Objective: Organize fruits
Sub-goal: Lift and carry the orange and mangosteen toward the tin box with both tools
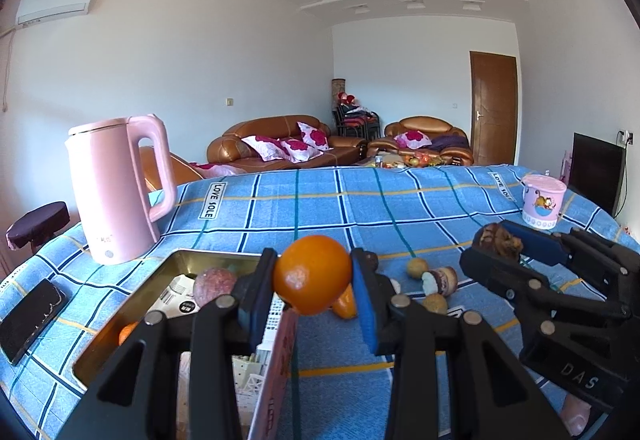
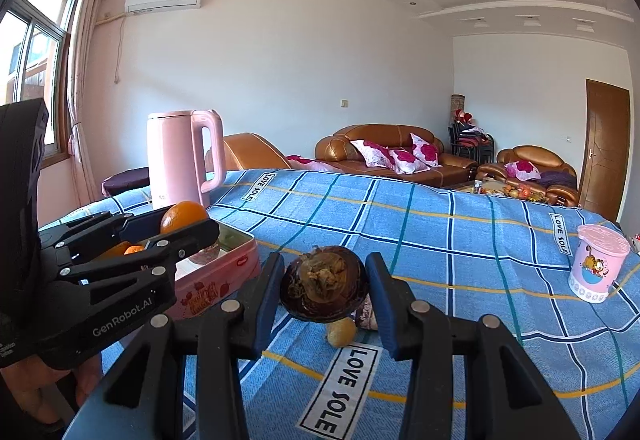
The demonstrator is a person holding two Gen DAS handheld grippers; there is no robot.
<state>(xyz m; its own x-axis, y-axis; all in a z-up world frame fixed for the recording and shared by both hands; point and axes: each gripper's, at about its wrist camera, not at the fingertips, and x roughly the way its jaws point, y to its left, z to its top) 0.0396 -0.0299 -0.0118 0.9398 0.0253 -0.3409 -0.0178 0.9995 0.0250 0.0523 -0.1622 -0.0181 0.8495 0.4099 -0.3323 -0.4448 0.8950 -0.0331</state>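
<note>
My left gripper (image 1: 314, 280) is shut on an orange (image 1: 312, 274) and holds it above the right edge of a pink tin box (image 1: 276, 372); it also shows in the right wrist view (image 2: 182, 224). The box (image 2: 224, 280) holds a reddish fruit (image 1: 214, 280) and a small orange fruit (image 1: 127, 332). My right gripper (image 2: 325, 288) is shut on a dark brown water chestnut (image 2: 324, 282), above the blue checked cloth; it also shows in the left wrist view (image 1: 498, 240). Several small fruits (image 1: 416, 267) lie loose on the cloth (image 1: 320, 207), one yellowish (image 2: 341, 332).
A pink kettle (image 1: 116, 187) stands at the back left behind the box. A black phone (image 1: 30, 318) lies at the left edge. A pink cartoon cup (image 1: 542, 201) stands at the right, and shows in the right wrist view (image 2: 598, 264).
</note>
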